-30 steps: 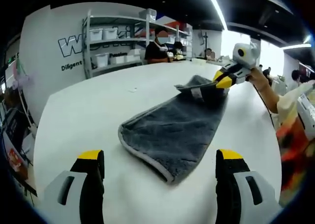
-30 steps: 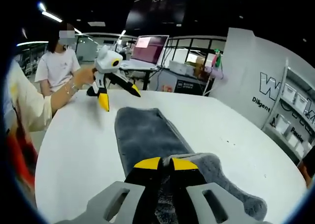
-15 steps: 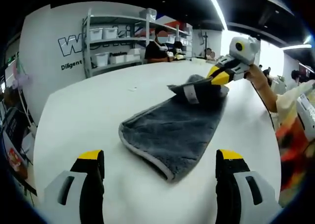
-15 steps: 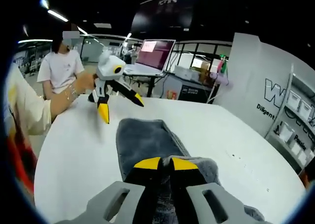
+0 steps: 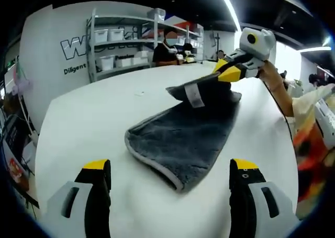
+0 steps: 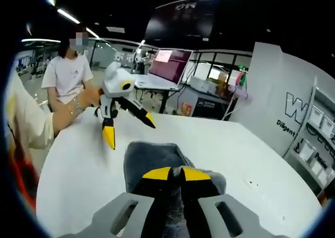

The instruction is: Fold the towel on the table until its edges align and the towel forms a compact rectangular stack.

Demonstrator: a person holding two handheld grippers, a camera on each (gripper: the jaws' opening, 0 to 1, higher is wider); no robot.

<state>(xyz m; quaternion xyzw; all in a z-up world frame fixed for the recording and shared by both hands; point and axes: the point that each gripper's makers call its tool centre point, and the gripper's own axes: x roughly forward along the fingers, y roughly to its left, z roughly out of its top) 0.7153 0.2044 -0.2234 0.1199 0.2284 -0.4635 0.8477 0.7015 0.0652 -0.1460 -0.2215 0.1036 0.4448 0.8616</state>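
Observation:
A dark grey towel (image 5: 180, 138) with a pale hem lies lengthwise on the white table (image 5: 94, 117). My right gripper (image 5: 230, 70) comes in from the right and is shut on the towel's far end, holding it raised and curled back over the rest, a white label (image 5: 193, 95) hanging down. In the right gripper view my right gripper (image 6: 175, 173) pinches the grey towel (image 6: 152, 157) between its closed yellow tips. My left gripper (image 5: 170, 167) stands open just short of the near hem. From the other side the left gripper (image 6: 129, 131) hovers open above the table.
Metal shelving (image 5: 120, 39) with white bins stands past the table's far edge, a person beside it. In the right gripper view a laptop (image 6: 167, 65) sits on a desk behind, and a person in a white shirt (image 6: 65, 73) stands at the left. A white wall (image 6: 293, 107) carries lettering.
My right gripper has lifted the towel's far end higher and carried it toward the left gripper, so more of the towel curls over. The left gripper has stayed put.

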